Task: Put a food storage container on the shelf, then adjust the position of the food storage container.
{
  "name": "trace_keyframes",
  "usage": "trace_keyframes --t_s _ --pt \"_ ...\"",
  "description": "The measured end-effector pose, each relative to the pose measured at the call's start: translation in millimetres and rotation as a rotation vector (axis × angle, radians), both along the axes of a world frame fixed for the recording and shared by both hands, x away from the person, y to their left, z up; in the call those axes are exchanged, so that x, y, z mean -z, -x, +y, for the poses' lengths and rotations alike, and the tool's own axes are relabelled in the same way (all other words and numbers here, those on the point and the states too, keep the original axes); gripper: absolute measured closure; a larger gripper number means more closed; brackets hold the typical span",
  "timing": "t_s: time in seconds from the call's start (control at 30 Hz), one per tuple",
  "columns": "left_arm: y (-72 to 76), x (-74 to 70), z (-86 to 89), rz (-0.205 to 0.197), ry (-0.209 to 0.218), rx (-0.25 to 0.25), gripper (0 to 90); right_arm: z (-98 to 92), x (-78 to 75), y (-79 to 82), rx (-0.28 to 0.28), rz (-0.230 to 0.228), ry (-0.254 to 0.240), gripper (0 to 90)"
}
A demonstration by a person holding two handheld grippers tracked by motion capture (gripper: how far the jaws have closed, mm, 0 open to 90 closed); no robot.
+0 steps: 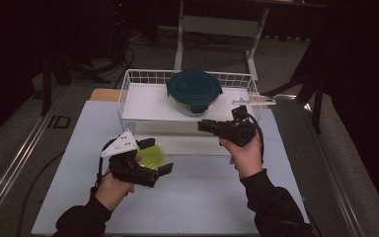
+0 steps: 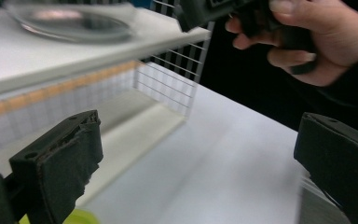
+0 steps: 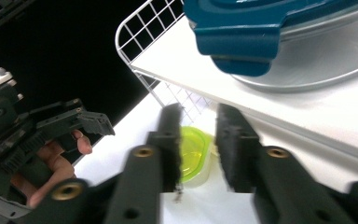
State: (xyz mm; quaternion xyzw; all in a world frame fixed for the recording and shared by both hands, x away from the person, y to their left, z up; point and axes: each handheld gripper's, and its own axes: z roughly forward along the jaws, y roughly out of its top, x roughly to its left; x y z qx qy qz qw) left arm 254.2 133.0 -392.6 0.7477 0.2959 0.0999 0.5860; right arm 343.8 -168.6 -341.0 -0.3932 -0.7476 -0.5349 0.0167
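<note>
A round glass container with a teal lid (image 1: 194, 91) (image 3: 261, 28) stands on the upper shelf of a white wire rack (image 1: 128, 79) (image 3: 140, 37). A small yellow-green tub (image 1: 153, 157) (image 3: 193, 149) sits on the table in front of the rack's lower shelf. My left gripper (image 1: 157, 156) (image 2: 200, 126) hovers over the tub with its jaws wide open and nothing between them. My right gripper (image 1: 203, 126) (image 3: 199, 112) is raised at the front of the rack, pointing left. Its jaws are a narrow gap apart and hold nothing.
A white mat (image 1: 202, 197) covers the table, with grey floor around it. A clear plastic strip (image 1: 254, 101) lies at the right end of the rack's upper shelf. A white desk frame (image 1: 217, 24) stands behind the table.
</note>
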Motion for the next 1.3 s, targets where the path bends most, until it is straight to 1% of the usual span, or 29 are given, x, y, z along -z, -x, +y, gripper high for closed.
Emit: trace_keyframes --t_s 0.03,0.1,0.17,0.27,0.3,0.37,0.4,0.47,0.5,0.57,0.63,0.7,0.73,0.77,0.8,0.83,0.9,0.93,0.97,1.0,1.03,1.07,1.1,1.13,1.17,1.2,1.27,1.3 --pt "1.3 0.4 0.0 0.003 0.008 0.004 0.8 -0.5 0.7 2.6 -0.002 -0.007 0.001 66.1" --pt "3.7 1.0 0.5 -0.013 0.012 0.001 0.8 -1.8 2.5 7.5 -0.005 -0.028 0.017 60.0" --pt "5.6 1.3 1.3 -0.023 0.012 0.0 0.8 -3.5 5.5 11.8 -0.007 -0.039 0.008 53.3" --pt "8.5 2.9 3.8 -0.05 0.013 -0.006 0.8 -6.9 10.3 17.7 -0.005 -0.061 -0.005 39.2" --pt "9.4 3.7 5.2 -0.055 0.012 -0.006 0.8 -9.6 12.6 21.2 -0.002 -0.073 -0.017 35.6" --pt "10.8 6.5 7.7 -0.049 0.014 -0.001 0.8 -14.7 16.6 26.8 0.008 -0.086 -0.026 28.9" --pt "11.2 8.3 9.3 -0.043 0.006 -0.006 0.8 -17.7 18.9 30.2 0.009 -0.094 -0.029 26.1" --pt "11.5 12.4 13.1 -0.023 -0.001 -0.012 0.8 -23.9 24.0 37.5 -0.005 -0.103 -0.036 19.5" --pt "11.7 14.7 15.6 -0.021 -0.009 -0.019 0.8 -27.4 26.7 41.5 -0.002 -0.108 -0.043 19.5" --pt "11.5 19.7 20.7 -0.014 -0.012 -0.015 0.9 -33.4 32.4 48.7 -0.01 -0.119 -0.029 17.7" --pt "12.1 23.8 26.5 -0.019 -0.019 -0.036 4.5 -40.1 37.4 56.1 -0.012 -0.133 -0.034 17.4" --pt "11.3 27.4 32.2 -0.008 -0.02 -0.041 5.9 -46.7 41.5 62.6 -0.007 -0.144 -0.03 17.4" --pt "11.4 28.9 35.4 -0.015 -0.027 -0.046 6.8 -49.7 43.3 65.8 -0.006 -0.148 -0.029 17.4" --pt "11.5 30.3 38.7 -0.025 -0.037 -0.053 9.8 -52.1 45.2 68.9 -0.007 -0.155 -0.029 17.3" --pt "11.5 31.7 42.0 -0.029 -0.039 -0.058 12.4 -54.3 47.0 71.7 -0.005 -0.164 -0.018 17.1" --pt "11.0 33.1 45.6 -0.031 -0.04 -0.06 13.6 -56.3 48.6 74.5 -0.002 -0.173 -0.006 17.1" --pt "10.6 34.4 48.9 -0.033 -0.046 -0.068 15.3 -58.8 50.0 77.0 0.0 -0.181 -0.004 17.1" --pt "9.7 37.2 55.0 -0.031 -0.05 -0.071 15.3 -61.0 51.2 79.6 0.003 -0.185 -0.008 17.1" --pt "8.5 40.5 61.2 -0.028 -0.054 -0.078 21.3 -66.8 54.1 85.0 0.01 -0.189 -0.011 17.1" --pt "7.9 42.6 64.4 -0.022 -0.058 -0.082 23.0 -68.3 54.9 86.5 0.012 -0.189 -0.014 17.1" --pt "7.4 44.7 67.3 -0.022 -0.067 -0.093 27.9 -70.0 56.2 88.3 0.013 -0.186 -0.017 17.1" --pt "7.4 44.7 67.3 -0.022 -0.067 -0.093 31.9 -70.0 56.2 88.3 0.013 -0.186 -0.017 17.1" --pt "6.7 47.0 70.7 -0.019 -0.076 -0.104 35.6 -73.5 58.9 93.0 0.016 -0.182 -0.017 17.1" --pt "5.7 50.3 74.7 -0.019 -0.102 -0.126 39.9 -75.3 60.3 94.9 0.016 -0.182 -0.02 17.2" --pt "4.9 52.3 77.6 -0.017 -0.11 -0.134 42.0 -76.3 61.4 96.2 0.017 -0.181 -0.022 17.1" --pt "3.6 54.5 80.6 -0.011 -0.118 -0.139 46.1 -77.9 62.8 97.8 0.02 -0.179 -0.021 17.2" --pt "1.9 58.9 86.8 -0.012 -0.137 -0.167 52.4 -81.0 65.6 100.8 0.024 -0.176 -0.022 17.2" --pt "0.7 61.1 89.8 -0.006 -0.143 -0.175 56.7 -82.5 67.2 102.0 0.025 -0.172 -0.02 17.2"
